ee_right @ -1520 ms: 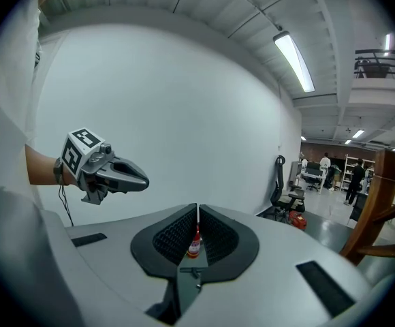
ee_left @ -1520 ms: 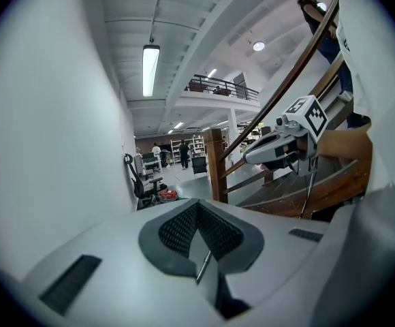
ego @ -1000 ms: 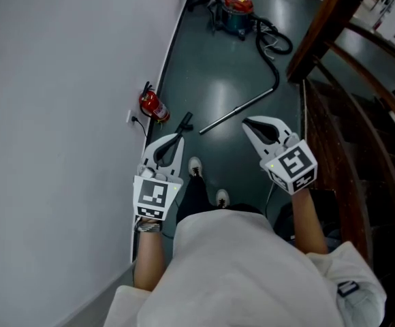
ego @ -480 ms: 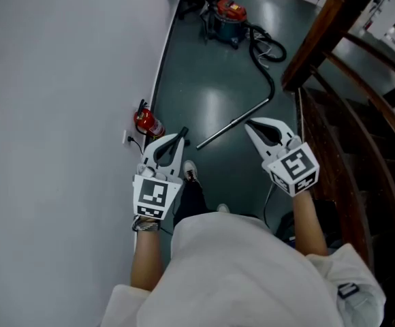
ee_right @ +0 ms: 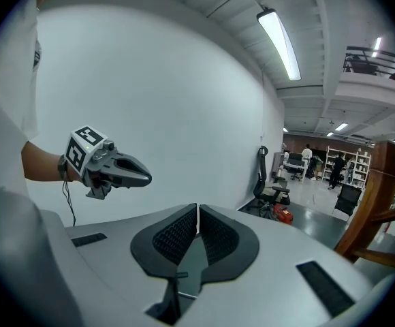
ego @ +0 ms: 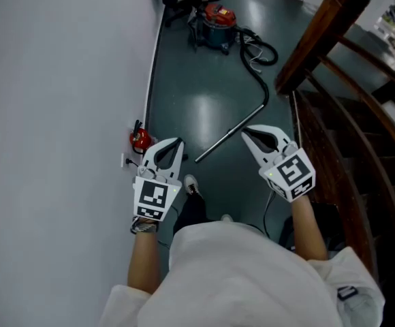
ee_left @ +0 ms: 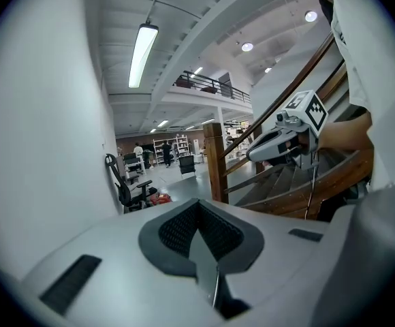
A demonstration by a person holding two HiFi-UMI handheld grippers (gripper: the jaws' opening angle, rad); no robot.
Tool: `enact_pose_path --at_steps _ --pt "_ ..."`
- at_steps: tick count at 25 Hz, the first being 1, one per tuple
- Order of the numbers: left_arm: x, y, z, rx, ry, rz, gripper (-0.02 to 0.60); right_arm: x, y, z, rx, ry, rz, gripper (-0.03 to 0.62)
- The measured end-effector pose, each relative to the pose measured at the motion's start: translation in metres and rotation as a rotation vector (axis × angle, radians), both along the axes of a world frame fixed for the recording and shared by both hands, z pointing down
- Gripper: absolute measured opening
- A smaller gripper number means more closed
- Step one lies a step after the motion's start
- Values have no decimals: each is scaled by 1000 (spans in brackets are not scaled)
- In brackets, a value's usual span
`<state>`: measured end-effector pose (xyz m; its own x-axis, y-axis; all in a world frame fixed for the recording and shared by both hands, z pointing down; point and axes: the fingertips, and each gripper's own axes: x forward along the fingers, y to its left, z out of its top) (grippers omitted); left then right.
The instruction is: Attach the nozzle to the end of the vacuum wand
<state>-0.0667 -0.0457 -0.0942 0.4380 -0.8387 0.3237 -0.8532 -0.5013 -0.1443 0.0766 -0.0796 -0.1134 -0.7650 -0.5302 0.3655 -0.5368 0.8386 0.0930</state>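
Both hand-held grippers were closed and empty. The left gripper [ego: 176, 144] and the right gripper [ego: 248, 133] each had the jaws together in their own views. On the dark floor ahead and below lay the silver metal vacuum wand [ego: 230, 133]. Its long axis ran diagonally, and its free end appeared nearer the left gripper. The far end bent into the black hose [ego: 253, 70], which led to the red canister vacuum [ego: 214, 18]. No nozzle could be identified. Only the head view showed the wand; both gripper views looked over it.

A red fire extinguisher [ego: 139, 139] stands against the white wall [ego: 61, 80], a wooden stair rail [ego: 315, 33] opposite
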Motion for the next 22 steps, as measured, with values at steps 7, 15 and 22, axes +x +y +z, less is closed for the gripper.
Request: enact_pose_path --at_steps 7,15,22 --pt "-8 -32 14 -28 -1 27 0 -11 -33 12 -6 19 -10 29" --pt "-12 -44 53 -61 59 -77 0 -23 -47 46 -45 8 -65 29" --pt "-16 -51 68 -88 65 -72 0 -18 -57 52 -65 -13 -18 29"
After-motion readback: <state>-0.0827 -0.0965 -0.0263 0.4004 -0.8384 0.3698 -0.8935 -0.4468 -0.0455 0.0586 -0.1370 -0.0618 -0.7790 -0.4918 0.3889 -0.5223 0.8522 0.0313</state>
